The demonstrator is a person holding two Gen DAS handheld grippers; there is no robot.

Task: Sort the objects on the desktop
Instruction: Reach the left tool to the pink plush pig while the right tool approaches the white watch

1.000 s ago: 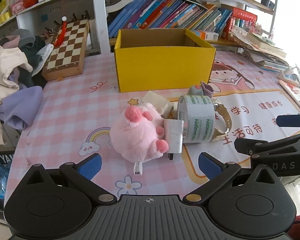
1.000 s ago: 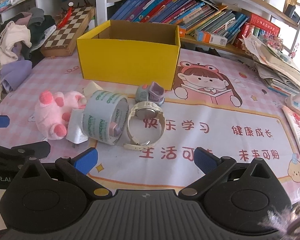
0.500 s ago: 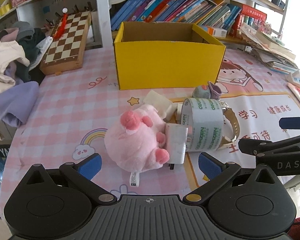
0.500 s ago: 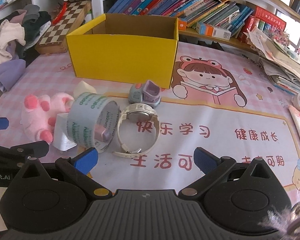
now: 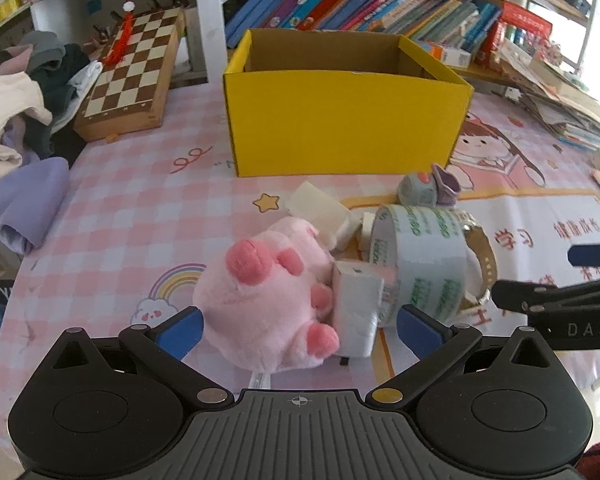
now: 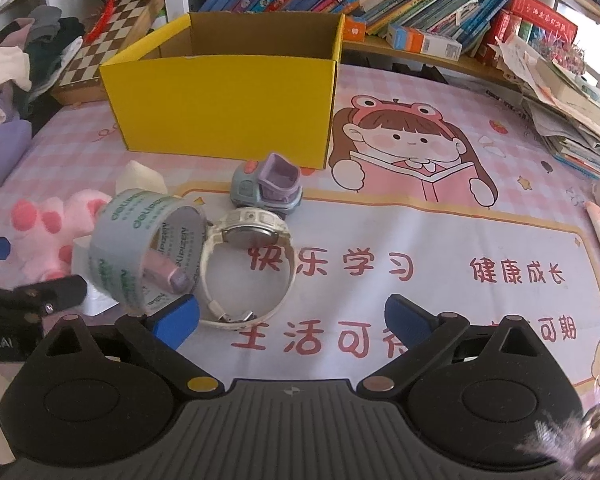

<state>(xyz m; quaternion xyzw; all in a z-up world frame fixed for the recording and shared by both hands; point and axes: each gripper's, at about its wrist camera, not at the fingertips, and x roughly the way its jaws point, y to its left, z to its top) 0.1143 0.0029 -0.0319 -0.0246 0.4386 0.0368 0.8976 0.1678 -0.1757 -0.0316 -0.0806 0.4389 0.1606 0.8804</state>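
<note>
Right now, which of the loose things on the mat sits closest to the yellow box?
The small toy truck, grey with a purple bed. It stands just in front of the yellow box's right corner; the watch, tape roll and pink plush lie further from it.

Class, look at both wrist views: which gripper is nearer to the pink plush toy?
Left. The left gripper has its open jaws on either side of the pink plush toy; the right gripper sits further off, by the white watch.

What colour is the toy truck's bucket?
Pale purple; the toy truck body is grey-blue. Clearest in the right wrist view.
</note>
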